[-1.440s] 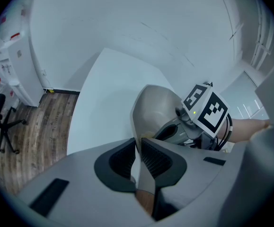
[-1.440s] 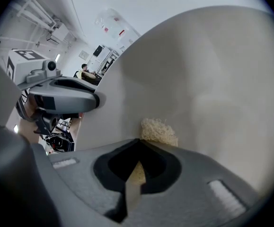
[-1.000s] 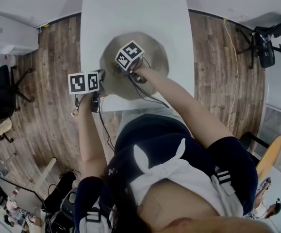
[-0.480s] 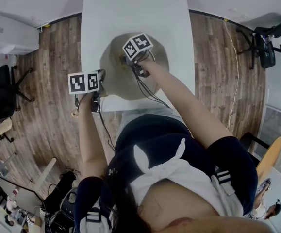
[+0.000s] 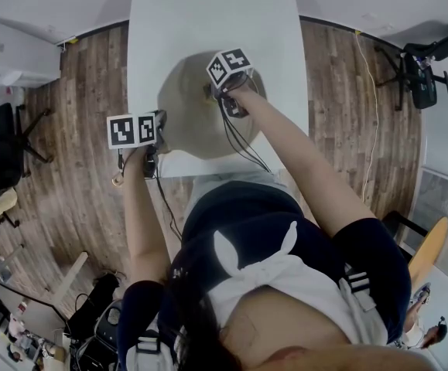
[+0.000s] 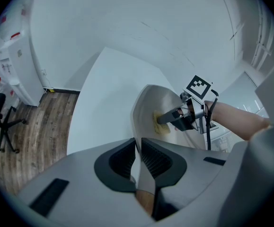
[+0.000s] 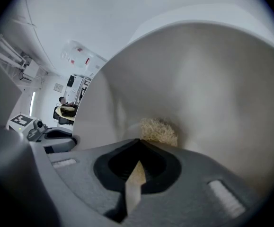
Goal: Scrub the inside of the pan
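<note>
Pan (image 5: 186,122) rim gripped by left tool (image 6: 137,148); right tool (image 7: 139,143) holds scrubber (image 7: 159,130) inside.

A white table (image 5: 208,14) stretches away from the person, and its far half lies open for passage. The pan (image 5: 189,126) takes up the middle of the near edge, leaving a bare strip of table to its right. The left gripper (image 5: 160,130) blocks the pan's near-left rim, jaws clamped on it. Inside the pan, the right gripper (image 5: 214,91) and its scrubber (image 7: 158,130) fill the far-right part, while the near-left inside is open. Cables (image 5: 243,141) cross the near-right rim. A left chair (image 5: 3,134) and a right chair (image 5: 421,72) stand well apart from the table.
</note>
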A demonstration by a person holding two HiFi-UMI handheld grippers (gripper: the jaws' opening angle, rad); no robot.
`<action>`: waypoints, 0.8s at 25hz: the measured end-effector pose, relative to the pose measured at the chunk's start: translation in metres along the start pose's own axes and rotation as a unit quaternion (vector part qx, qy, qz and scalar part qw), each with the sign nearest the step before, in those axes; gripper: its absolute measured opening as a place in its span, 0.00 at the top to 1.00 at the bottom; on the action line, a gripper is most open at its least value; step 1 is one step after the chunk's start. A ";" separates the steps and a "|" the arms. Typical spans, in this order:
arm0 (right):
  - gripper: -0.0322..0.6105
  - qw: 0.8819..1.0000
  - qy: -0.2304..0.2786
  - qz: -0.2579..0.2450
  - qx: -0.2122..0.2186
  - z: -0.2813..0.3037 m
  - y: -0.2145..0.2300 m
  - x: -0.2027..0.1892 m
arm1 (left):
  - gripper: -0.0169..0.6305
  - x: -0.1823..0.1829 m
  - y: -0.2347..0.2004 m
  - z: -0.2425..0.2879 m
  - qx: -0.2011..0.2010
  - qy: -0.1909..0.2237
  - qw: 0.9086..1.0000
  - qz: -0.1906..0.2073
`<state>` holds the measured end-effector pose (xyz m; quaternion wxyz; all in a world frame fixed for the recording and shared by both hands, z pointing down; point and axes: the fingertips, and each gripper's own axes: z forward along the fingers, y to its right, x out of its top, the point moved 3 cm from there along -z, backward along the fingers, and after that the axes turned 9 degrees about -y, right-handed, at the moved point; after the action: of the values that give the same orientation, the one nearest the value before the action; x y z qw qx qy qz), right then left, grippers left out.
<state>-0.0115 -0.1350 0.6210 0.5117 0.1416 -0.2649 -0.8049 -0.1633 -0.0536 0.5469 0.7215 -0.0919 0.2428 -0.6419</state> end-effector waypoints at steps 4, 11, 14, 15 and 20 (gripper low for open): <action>0.95 1.000 -0.009 0.021 0.004 -0.004 0.008 -0.011 | 0.90 -0.001 -0.001 -0.001 0.000 0.000 1.000 0.001; 0.95 0.999 -0.037 0.004 -0.022 -0.006 0.011 -0.032 | 0.90 -0.002 -0.002 -0.001 -0.002 0.000 1.000 0.000; 0.95 0.998 -0.052 -0.007 -0.028 -0.005 0.009 -0.042 | 0.90 -0.003 -0.002 -0.001 -0.003 0.000 1.000 -0.001; 0.95 0.998 -0.056 -0.011 -0.029 -0.003 0.008 -0.045 | 0.90 -0.003 -0.002 -0.001 -0.004 0.000 1.000 -0.002; 0.95 0.998 -0.064 -0.018 -0.023 0.003 -0.001 -0.056 | 0.90 -0.003 -0.002 -0.001 -0.004 0.000 1.000 -0.002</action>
<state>0.0108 -0.0832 0.6210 0.4823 0.0827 -0.2758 -0.8273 -0.1660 -0.0511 0.5472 0.7200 -0.0954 0.2454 -0.6421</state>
